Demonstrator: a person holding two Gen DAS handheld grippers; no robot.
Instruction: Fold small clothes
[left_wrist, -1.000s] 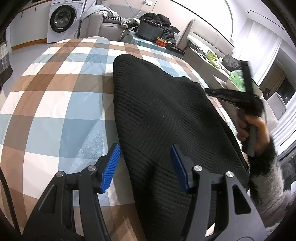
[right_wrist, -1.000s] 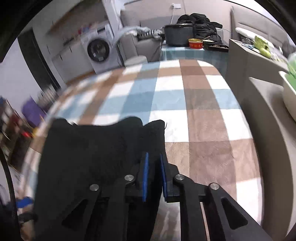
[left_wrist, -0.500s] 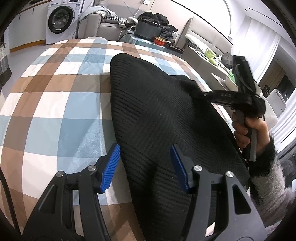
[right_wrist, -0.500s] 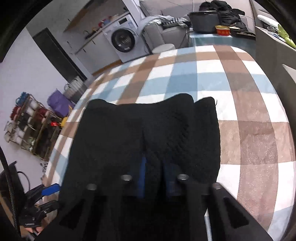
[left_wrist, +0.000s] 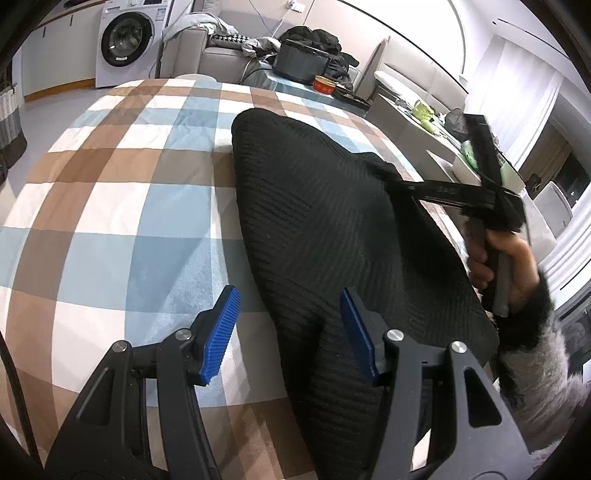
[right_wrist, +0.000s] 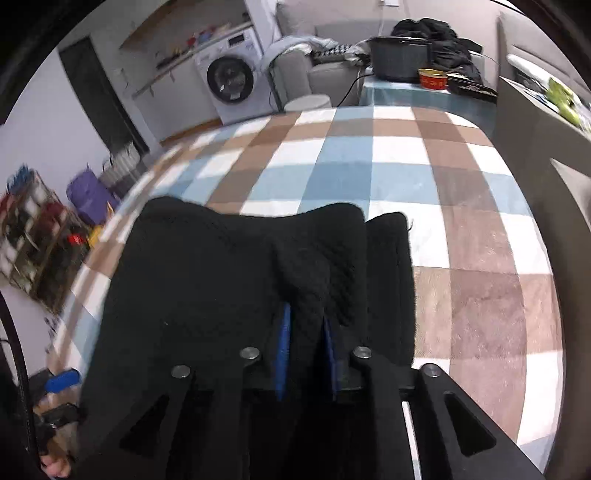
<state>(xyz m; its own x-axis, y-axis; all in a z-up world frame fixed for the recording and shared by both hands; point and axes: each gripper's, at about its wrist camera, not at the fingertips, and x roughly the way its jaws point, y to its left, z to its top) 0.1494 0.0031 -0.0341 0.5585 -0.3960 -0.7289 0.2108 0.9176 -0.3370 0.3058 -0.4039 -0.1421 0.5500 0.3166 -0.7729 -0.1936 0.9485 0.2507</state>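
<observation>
A black ribbed knit garment (left_wrist: 332, 229) lies along the checked blanket (left_wrist: 122, 206). My left gripper (left_wrist: 290, 334) is open, its blue pads straddling the garment's near left edge, just above the cloth. My right gripper (right_wrist: 304, 336) is shut on a fold of the black garment (right_wrist: 221, 280) and holds that edge lifted. In the left wrist view the right gripper (left_wrist: 397, 184) reaches in from the right, gripping the garment's far right edge.
The checked blanket (right_wrist: 424, 177) covers a bed or table. A washing machine (left_wrist: 125, 40) and sofa with clothes (left_wrist: 236, 44) stand behind. A grey counter (right_wrist: 535, 122) borders the right side. A small table with a pot (right_wrist: 400, 59) is at the far end.
My right gripper has carried the pinched garment edge up and over toward the garment's middle. My left gripper has stayed open in the same place.
</observation>
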